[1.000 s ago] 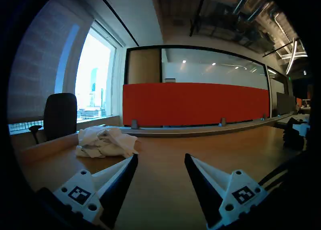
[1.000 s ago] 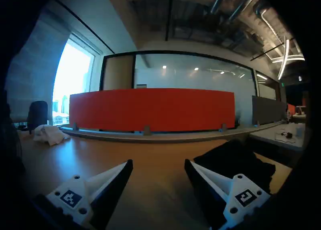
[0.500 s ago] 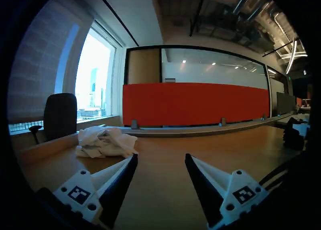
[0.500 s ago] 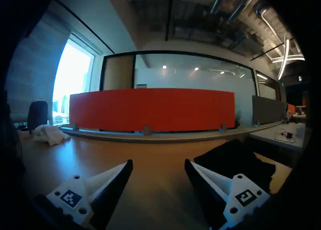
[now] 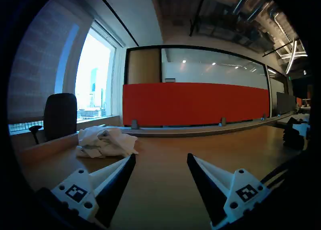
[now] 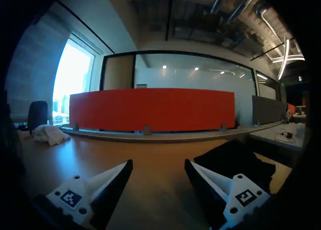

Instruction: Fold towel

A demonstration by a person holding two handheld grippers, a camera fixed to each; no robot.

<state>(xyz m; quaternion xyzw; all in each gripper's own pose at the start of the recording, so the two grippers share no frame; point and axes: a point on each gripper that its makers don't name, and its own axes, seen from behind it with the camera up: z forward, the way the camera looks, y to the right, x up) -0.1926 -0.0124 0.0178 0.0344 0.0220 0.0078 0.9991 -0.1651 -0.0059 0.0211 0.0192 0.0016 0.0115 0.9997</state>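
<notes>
My left claw (image 5: 161, 155) hangs low over the wooden table (image 5: 160, 198) with its two fingers spread apart and nothing between them. The towel (image 5: 105, 141) is a crumpled white heap lying on the table to the far left, just past the tip of my left finger and not touching it. Behind the towel, at the table's left end, stands a dark office chair (image 5: 60, 115) beside a bright window (image 5: 94, 89). A red divider (image 5: 196, 103) runs along the far edge of the table.

My right claw (image 6: 158, 161) is spread apart as well, empty, over bare wood. From there the towel (image 6: 48, 134) lies well off at the far left. A dark bundle of cloth (image 6: 236, 157) lies on the table at the right, just behind my right finger; I cannot tell whether the two touch.
</notes>
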